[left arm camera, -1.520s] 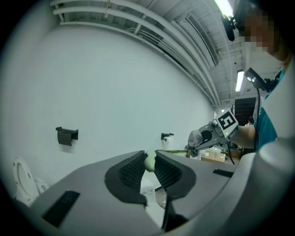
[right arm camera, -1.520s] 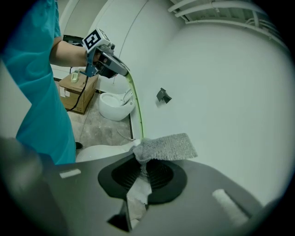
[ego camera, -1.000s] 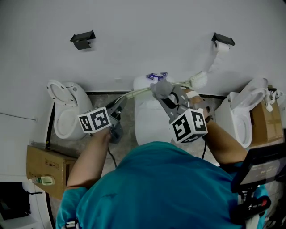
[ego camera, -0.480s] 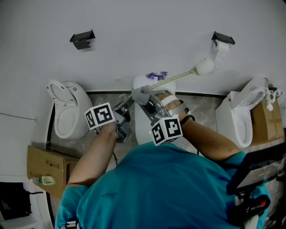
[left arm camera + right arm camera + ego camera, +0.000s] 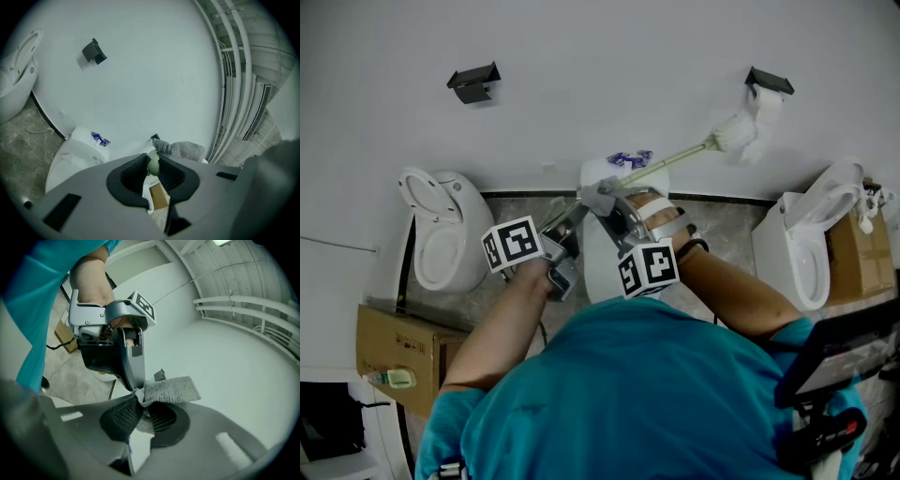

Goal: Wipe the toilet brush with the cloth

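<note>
The left gripper (image 5: 153, 161) has its jaws nearly closed on the handle end of a long pale toilet brush (image 5: 661, 160), which slants up across the white wall. The right gripper (image 5: 139, 401) pinches a grey terry cloth (image 5: 171, 389) against the handle, just beside the left jaws.

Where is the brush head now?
Head view, upper right: the brush head sits in front of the wall, just left of the paper roll, at the far end of the handle that the left gripper holds.
</note>
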The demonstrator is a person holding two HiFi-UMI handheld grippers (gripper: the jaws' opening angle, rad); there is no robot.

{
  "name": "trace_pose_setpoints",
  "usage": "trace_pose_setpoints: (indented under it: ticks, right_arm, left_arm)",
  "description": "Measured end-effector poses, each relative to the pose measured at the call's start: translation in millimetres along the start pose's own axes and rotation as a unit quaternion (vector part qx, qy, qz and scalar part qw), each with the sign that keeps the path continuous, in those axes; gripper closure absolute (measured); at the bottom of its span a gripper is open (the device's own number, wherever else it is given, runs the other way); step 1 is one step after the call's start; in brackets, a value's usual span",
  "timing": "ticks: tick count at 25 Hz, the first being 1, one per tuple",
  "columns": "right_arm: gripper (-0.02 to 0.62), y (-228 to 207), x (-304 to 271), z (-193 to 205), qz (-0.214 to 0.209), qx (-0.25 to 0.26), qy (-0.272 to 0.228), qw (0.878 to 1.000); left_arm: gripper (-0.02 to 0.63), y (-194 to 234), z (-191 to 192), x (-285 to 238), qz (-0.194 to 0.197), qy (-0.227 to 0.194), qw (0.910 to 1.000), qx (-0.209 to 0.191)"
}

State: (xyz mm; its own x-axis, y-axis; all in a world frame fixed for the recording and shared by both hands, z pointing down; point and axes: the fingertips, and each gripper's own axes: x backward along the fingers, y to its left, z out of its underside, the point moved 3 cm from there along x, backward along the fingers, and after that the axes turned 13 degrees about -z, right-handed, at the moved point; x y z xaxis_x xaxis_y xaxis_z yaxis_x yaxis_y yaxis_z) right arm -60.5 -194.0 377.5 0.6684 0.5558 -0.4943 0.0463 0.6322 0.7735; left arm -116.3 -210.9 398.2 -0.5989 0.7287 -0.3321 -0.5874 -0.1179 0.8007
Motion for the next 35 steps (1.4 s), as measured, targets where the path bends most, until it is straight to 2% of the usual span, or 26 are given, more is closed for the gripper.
trace_pose_setpoints:
  ticks: [13, 35]
  right_arm:
    - [0.558, -19, 16, 26, 0.036, -0.022, 0.025, 0.999]
    - [0.558, -49, 48, 60, 0.086, -0.019, 0.049, 0.995]
  left_arm:
    - [0.546, -2, -3, 1, 0.016, -0.003, 0.9999, 0.004]
    - [0.543, -3, -7, 11, 0.031, -0.014, 0.9994, 0.002]
